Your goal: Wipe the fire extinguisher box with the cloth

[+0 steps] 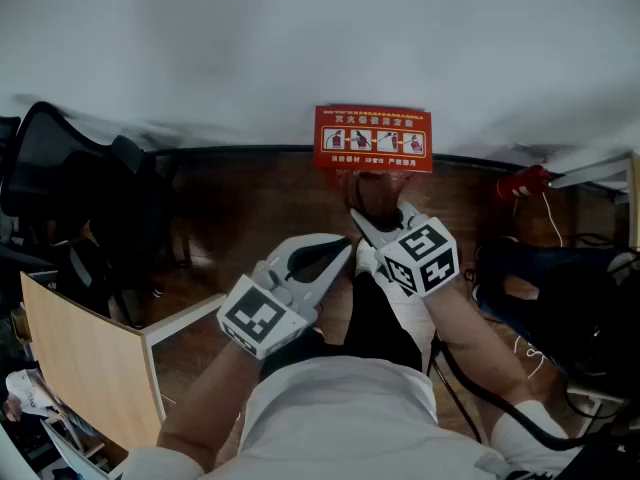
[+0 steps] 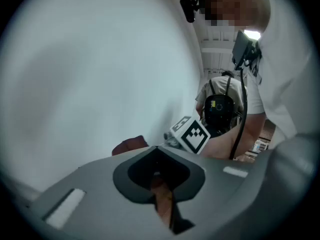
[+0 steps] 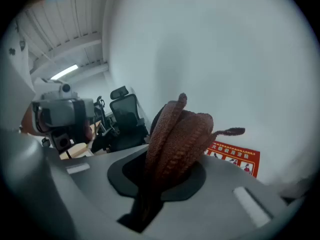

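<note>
Two grippers, one cloth, one box. Your right gripper (image 1: 362,218) has its fingers pressed onto the single cloth (image 3: 176,134). The cloth is a rust-brown fabric with a ribbed, nubbly weave. It stands up out of the jaws in bunched folds, with one thin loose strand sticking out to the side.

Your left gripper (image 1: 340,251) has its fingers pressed together with nothing between them. Its pointed tip lies just beside the right gripper. Each gripper is smooth white-grey plastic and carries one cube (image 1: 422,258) with black-and-white square markers.

The one fire extinguisher box (image 1: 373,139) is a red rectangular case. It stands on the dark wood-grain floor (image 1: 250,208) against the plain white wall (image 1: 300,38). Its upper face bears a white strip with four pictograms in a row, with lines of pale characters above and below that are too small to read.

In the head view the cloth sits at the box's near edge; whether it touches cannot be told. In the right gripper view the box shows just right of the cloth, beyond it.

One black mesh-backed office chair (image 1: 55,163) stands at your left. One pale wooden panel (image 1: 85,353) is nearer you.
</note>
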A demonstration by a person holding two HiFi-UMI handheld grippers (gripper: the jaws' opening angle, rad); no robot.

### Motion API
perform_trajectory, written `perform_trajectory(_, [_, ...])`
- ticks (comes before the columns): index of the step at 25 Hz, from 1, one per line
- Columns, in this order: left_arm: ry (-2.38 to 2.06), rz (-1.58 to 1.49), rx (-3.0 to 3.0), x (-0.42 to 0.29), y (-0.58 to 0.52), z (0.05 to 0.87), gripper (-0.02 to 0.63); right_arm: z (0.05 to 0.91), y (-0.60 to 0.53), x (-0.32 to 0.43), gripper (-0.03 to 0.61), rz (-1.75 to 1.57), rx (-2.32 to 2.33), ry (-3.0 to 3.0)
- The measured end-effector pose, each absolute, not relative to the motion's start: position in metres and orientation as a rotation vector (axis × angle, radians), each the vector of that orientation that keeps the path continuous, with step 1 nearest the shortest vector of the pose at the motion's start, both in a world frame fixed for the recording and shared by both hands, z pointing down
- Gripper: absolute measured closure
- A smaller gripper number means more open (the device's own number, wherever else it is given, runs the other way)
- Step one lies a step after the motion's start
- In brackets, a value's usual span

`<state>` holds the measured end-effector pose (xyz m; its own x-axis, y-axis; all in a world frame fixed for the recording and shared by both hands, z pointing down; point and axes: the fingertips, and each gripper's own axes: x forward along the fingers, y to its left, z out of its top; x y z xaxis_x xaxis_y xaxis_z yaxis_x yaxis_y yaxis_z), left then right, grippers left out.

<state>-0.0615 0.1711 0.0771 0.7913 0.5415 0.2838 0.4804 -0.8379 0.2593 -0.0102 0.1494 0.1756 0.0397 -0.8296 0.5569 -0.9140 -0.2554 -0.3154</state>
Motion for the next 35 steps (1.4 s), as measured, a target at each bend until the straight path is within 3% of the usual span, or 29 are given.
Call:
perform_trajectory(5, [0.784, 0.492, 2.802, 0.046, 0.158, 0.116, 0.615, 0.248, 0.093, 0.085, 0.532, 1.055, 2.098, -1.833])
perform_trajectory(10, [0.749, 0.503, 2.772, 0.096, 0.124, 0.160, 0.615, 0.314, 0.049, 0.143, 0.532, 1.182, 2.123, -1.823])
perform_trajectory(19, [0.846, 0.590, 2.665, 0.123, 0.104, 0.223, 0.615, 0.412, 0.037, 0.190, 0.532, 1.318, 2.116, -1.687])
perform_trajectory(35, [1.071, 0.622, 2.570, 0.129, 0.139, 0.249, 0.615, 0.431, 0.148, 0.256, 0.533, 1.386, 2.265, -1.453])
